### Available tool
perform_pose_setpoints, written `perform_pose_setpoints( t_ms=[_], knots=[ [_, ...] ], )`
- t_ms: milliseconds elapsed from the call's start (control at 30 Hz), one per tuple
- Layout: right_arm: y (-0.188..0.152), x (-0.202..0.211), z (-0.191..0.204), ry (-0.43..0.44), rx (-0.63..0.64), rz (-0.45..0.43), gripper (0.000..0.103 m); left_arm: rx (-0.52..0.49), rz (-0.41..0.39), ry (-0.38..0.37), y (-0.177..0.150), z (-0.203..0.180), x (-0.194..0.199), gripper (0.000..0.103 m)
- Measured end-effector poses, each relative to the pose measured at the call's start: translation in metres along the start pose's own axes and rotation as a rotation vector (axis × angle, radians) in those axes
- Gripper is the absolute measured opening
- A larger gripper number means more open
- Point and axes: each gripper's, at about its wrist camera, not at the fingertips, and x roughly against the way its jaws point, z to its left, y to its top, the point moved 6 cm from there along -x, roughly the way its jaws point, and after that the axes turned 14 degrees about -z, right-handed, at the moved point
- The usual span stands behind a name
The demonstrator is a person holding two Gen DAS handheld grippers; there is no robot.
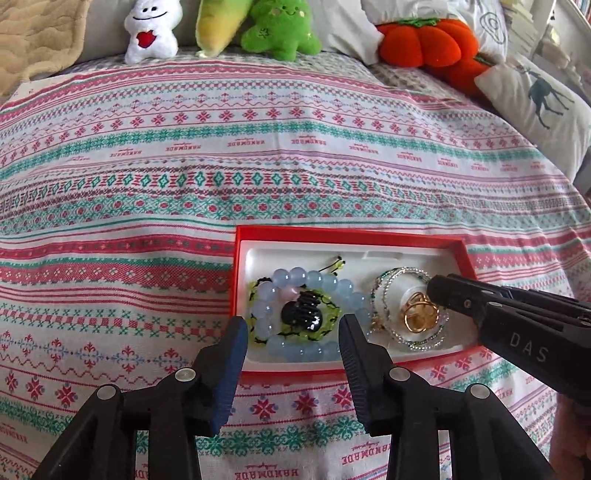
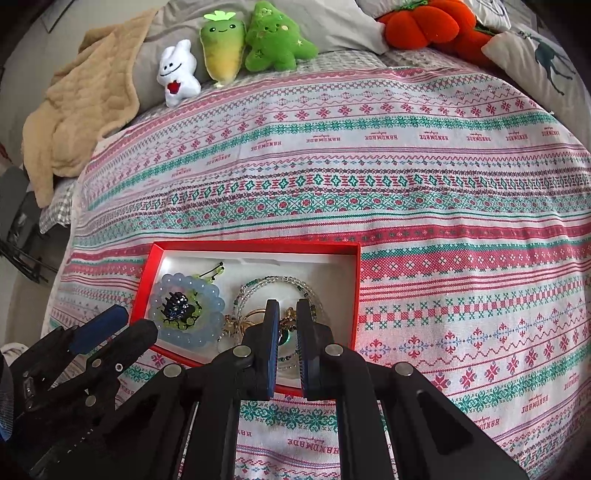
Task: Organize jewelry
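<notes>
Fingers of the left gripper (image 1: 293, 334) stand wide apart with nothing between them, their blue-padded tips over the near rim of the shallow red cardboard box with a white moulded liner (image 1: 349, 233). Just beyond those tips lies the pale blue round-bead bracelet (image 1: 314, 277), ringed around a yellow-green beaded cord bracelet (image 1: 258, 286) and a glossy black hair claw (image 1: 304, 314).

Right of them, the right gripper (image 2: 287, 308) has its 2 fingers drawn close, with only a narrow gap left; whether they pinch anything I cannot tell. Its tips sit over the box's right part, directly above the gold wire rings (image 1: 421, 314), which lie inside the coiled strand of small clear and green beads (image 1: 391, 277).

Open cloth surrounds the box on all 4 sides, with wide room beyond its far rim. It rests on a white woven cloth with red and teal folk-pattern bands (image 1: 258, 147), spread over a bed. Farthest off sit a white plush (image 1: 153, 31), a green plush (image 1: 282, 29) and an orange pumpkin cushion (image 1: 428, 42).
</notes>
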Motion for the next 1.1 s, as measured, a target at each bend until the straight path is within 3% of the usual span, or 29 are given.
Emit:
perform_pose_setpoints(
  t_ms=[333, 400, 467, 533, 733, 800, 867, 1100],
  knots=[
    [0.001, -0.011, 0.001, -0.012, -0.003, 0.018, 0.011, 0.018, -0.012, 0.048, 0.002, 0.014, 0.005, 0.058],
    [0.001, -0.009, 0.0, -0.015, 0.003, 0.019, 0.016, 0.03, -0.007, 0.054, 0.002, 0.017, 0.005, 0.061],
    [0.002, -0.006, 0.001, -0.004, 0.008, 0.016, 0.029, 0.036, -0.001, 0.061, 0.001, 0.019, 0.004, 0.064],
    [0.002, -0.004, 0.002, 0.007, 0.012, 0.012, 0.034, 0.041, 0.004, 0.068, 0.001, 0.021, 0.003, 0.066],
    [0.003, 0.0, 0.007, 0.005, 0.031, 0.005, 0.036, 0.067, 0.02, 0.092, 0.0, 0.027, 0.002, 0.081],
    [0.004, 0.002, 0.008, 0.003, 0.035, 0.003, 0.043, 0.079, 0.023, 0.103, -0.001, 0.029, 0.003, 0.085],
    [0.004, 0.005, 0.009, 0.003, 0.033, 0.001, 0.058, 0.091, 0.027, 0.121, -0.001, 0.032, 0.004, 0.088],
    [0.008, 0.021, 0.006, -0.025, 0.045, -0.022, 0.065, 0.143, 0.034, 0.189, -0.003, 0.046, 0.008, 0.102]
  ],
)
